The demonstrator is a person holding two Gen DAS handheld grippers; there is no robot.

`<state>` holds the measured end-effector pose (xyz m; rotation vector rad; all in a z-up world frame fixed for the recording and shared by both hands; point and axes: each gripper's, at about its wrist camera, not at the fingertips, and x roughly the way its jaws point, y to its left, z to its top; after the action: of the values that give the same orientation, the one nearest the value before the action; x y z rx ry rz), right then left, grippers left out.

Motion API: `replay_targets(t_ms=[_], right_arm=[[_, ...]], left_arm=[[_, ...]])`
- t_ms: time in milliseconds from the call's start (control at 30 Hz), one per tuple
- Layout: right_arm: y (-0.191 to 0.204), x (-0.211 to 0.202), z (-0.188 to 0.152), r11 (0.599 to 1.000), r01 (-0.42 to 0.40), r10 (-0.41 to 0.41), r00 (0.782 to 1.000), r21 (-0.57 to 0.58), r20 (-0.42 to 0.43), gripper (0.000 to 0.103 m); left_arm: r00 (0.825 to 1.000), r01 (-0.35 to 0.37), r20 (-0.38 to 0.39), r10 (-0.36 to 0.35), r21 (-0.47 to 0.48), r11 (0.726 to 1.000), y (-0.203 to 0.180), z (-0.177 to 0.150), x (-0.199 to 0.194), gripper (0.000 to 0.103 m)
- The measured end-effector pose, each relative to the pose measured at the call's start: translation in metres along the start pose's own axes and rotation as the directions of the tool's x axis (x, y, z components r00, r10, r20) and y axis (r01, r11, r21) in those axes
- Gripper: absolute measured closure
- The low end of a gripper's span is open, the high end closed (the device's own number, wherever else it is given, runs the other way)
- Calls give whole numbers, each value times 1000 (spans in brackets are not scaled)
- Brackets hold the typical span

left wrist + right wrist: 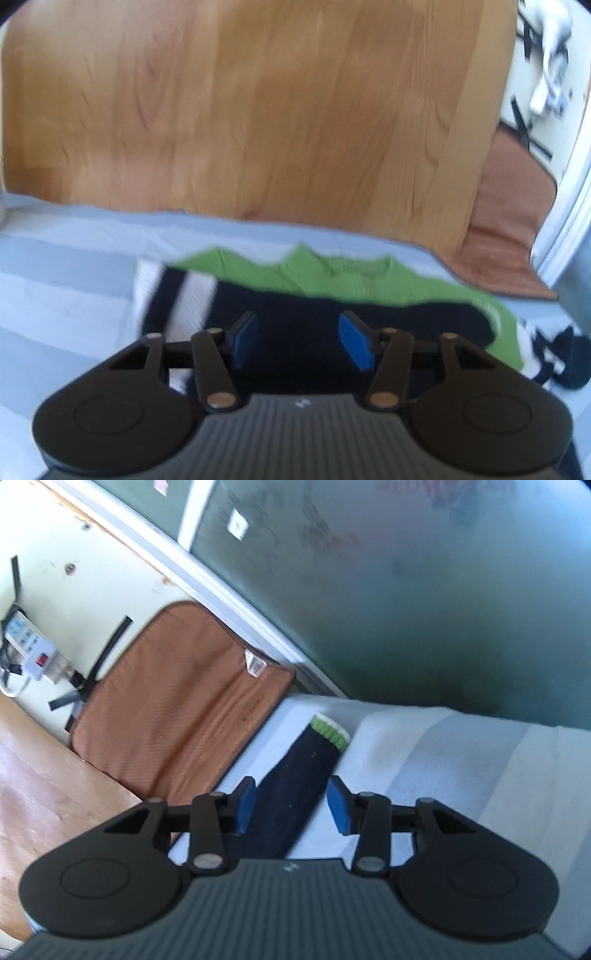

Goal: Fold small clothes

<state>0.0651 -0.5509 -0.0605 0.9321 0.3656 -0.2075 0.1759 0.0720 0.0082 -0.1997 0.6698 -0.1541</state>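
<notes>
A small sweater lies on the striped grey sheet (66, 266). Its green upper part (332, 277) with the collar points toward the wooden headboard; its dark navy body (314, 325) is nearer me, and a navy-and-white striped sleeve (177, 299) lies at the left. My left gripper (299, 339) is open just above the navy body, holding nothing. In the right wrist view a navy sleeve (299, 779) with a green-and-white cuff (330, 731) lies stretched out on the sheet. My right gripper (291, 803) is open with the sleeve between its blue pads, not closed on it.
A wooden headboard (240, 110) rises behind the bed. A brown cushion (177, 709) leans at the bed's edge against a cream wall with a white power strip (31, 646). A frosted green window (406, 590) stands behind. A dark bundle of fabric (569, 358) lies at the right.
</notes>
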Motion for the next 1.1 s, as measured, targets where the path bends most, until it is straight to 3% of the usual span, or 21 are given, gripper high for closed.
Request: replay_targets(t_ms=[133, 200, 233, 300, 400, 467, 533, 633, 733, 767, 800, 833, 867, 900, 933, 1000, 1100], right_arm=[[5, 28, -3, 998, 17, -16, 1000, -54, 19, 62], [23, 41, -5, 995, 53, -53, 999, -86, 2, 89], [27, 40, -5, 997, 47, -46, 999, -69, 8, 90], [46, 27, -3, 997, -26, 29, 998, -69, 51, 90], [104, 1, -8, 972, -165, 177, 982, -166, 65, 90], [156, -8, -21, 925, -244, 264, 964, -291, 30, 90], [215, -10, -45, 847, -310, 336, 942, -432, -18, 90], [294, 1, -93, 704, -420, 423, 896, -573, -136, 90], [351, 15, -158, 561, -526, 455, 841, -639, -293, 88], [363, 23, -180, 533, -576, 448, 813, -619, -371, 84], [370, 33, -200, 515, -637, 428, 771, -574, -473, 79], [373, 42, -217, 507, -682, 394, 727, -527, -562, 75], [371, 46, -227, 506, -702, 370, 702, -501, -609, 74], [366, 47, -229, 509, -701, 369, 702, -500, -609, 74], [359, 47, -222, 515, -687, 382, 719, -513, -580, 74], [338, 45, -196, 564, -624, 395, 779, -541, -487, 74], [297, 48, -155, 664, -504, 337, 861, -552, -380, 68]], left_arm=[[1000, -24, -14, 24, 17, 1000, 1, -8, 7, 55], [1000, -21, -14, 22, 9, 1000, 4, -8, 5, 56], [1000, -14, -12, 14, -1, 1000, 7, -7, 2, 56], [1000, 5, -8, -5, -24, 1000, 12, -7, 0, 56], [999, 42, 16, -41, -71, 997, 19, -3, -11, 56], [997, 73, 37, -70, -106, 992, 23, 1, -17, 56], [993, 108, 60, -100, -153, 982, 33, 6, -25, 55], [988, 146, 91, -128, -225, 963, 50, 11, -37, 52], [984, 166, 113, -139, -283, 945, 70, 13, -45, 48], [983, 169, 118, -139, -297, 940, 76, 15, -47, 46], [983, 169, 119, -138, -313, 935, 82, 16, -48, 46], [983, 170, 116, -139, -326, 930, 87, 17, -47, 45], [984, 172, 110, -142, -339, 925, 91, 19, -46, 45], [984, 173, 103, -146, -350, 921, 94, 20, -46, 45], [984, 176, 95, -151, -359, 917, 96, 21, -44, 45], [984, 178, 73, -163, -363, 915, 96, 23, -38, 45], [986, 166, 40, -162, -333, 928, 90, 24, -32, 45]])
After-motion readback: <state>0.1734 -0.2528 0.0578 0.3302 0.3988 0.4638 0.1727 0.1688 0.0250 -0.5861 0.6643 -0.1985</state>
